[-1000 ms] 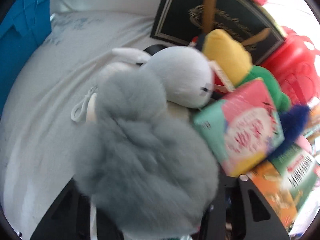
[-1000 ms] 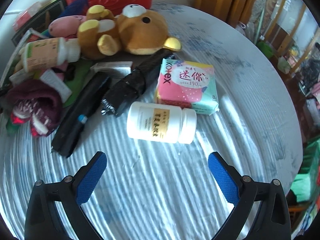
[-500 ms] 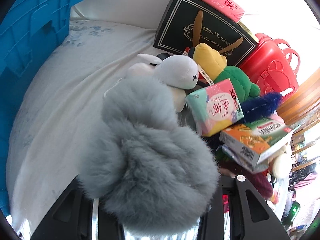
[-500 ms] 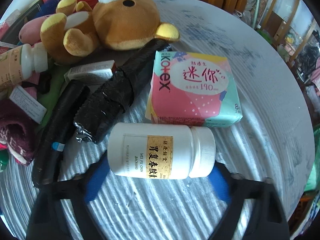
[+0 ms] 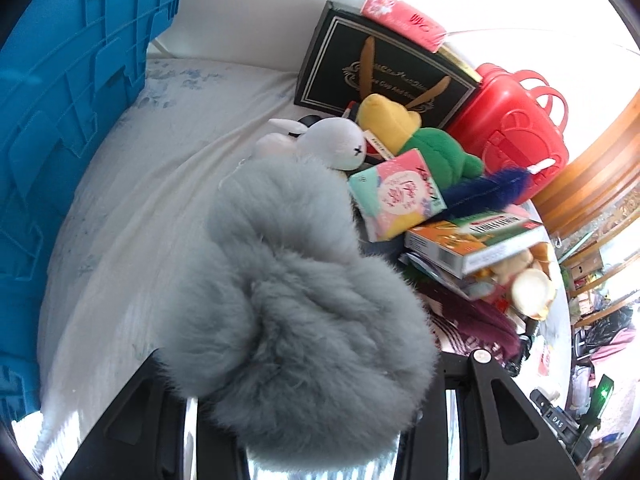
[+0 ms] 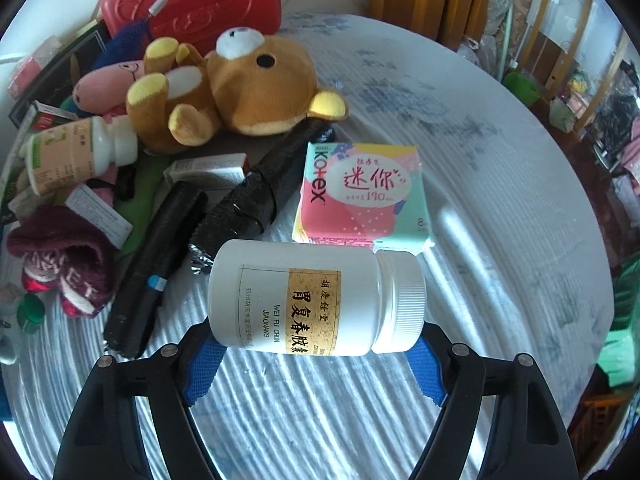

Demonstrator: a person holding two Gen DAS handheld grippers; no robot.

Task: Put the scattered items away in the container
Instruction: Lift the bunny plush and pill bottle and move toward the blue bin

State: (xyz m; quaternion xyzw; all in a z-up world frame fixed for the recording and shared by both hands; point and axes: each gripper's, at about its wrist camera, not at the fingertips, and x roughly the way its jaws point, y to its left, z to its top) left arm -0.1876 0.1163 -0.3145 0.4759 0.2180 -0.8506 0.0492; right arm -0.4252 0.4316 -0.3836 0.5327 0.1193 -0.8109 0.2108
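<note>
Left wrist view: left tool (image 5: pixel 304 412) clamped on fluffy grey fur plush (image 5: pixel 296 304), frame centre-bottom; blue plastic crate (image 5: pixel 68 120) at left edge.
Right wrist view: right tool (image 6: pixel 316 344) grips white plastic pill bottle (image 6: pixel 312 300) lengthwise across blue pads (image 6: pixel 202 368), lower centre, above table (image 6: pixel 460 140).

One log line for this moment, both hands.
left gripper: shut on grey fluffy toy | right gripper: shut on white pill bottle | blue crate: nearby

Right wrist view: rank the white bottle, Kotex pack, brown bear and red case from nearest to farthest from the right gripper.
1. White bottle, between the fingers of the right gripper.
2. Kotex pack, just beyond, slightly right.
3. Brown bear, farther, up left.
4. Red case, farthest, top left.
</note>
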